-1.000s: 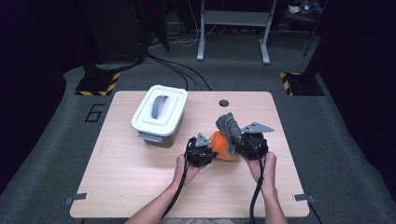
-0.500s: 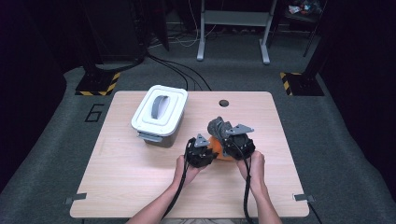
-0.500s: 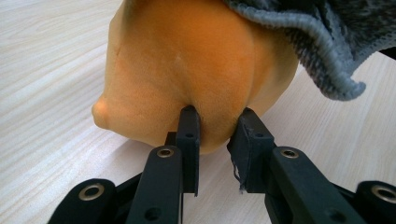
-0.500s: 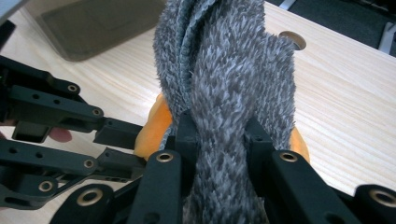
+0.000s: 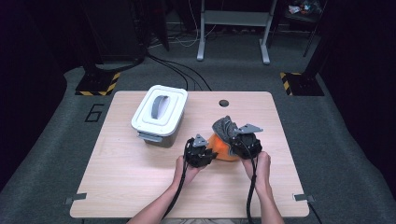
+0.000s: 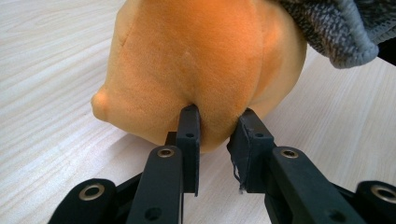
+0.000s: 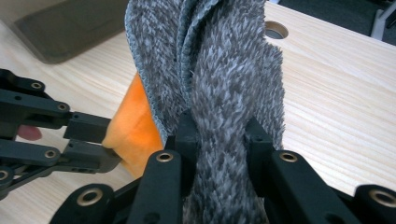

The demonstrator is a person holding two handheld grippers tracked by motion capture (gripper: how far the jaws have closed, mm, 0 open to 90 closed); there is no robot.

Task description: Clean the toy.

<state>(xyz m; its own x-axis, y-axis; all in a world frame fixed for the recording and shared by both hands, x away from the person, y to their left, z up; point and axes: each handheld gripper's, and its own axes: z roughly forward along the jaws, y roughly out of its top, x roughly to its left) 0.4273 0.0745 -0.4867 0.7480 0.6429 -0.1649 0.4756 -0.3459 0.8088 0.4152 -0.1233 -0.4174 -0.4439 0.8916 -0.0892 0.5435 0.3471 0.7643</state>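
An orange plush toy (image 5: 221,148) lies on the wooden table (image 5: 140,182), between the two grippers. My left gripper (image 5: 207,154) pinches a fold of the orange plush toy (image 6: 205,70) between its pads (image 6: 189,126). My right gripper (image 5: 233,140) is shut on a grey fuzzy cloth (image 5: 225,126) that drapes over the toy's right side. In the right gripper view the grey cloth (image 7: 224,84) stands up between the jaws, with the orange toy (image 7: 135,126) and the left gripper (image 7: 100,140) at the left.
A grey bin with a white lid (image 5: 159,113) stands at the back left of the table. A round cable hole (image 5: 223,102) sits near the far edge. Dark floor, cables and stands surround the table.
My right gripper has come down and toward the toy with the grey cloth. The left gripper has stayed on the toy.
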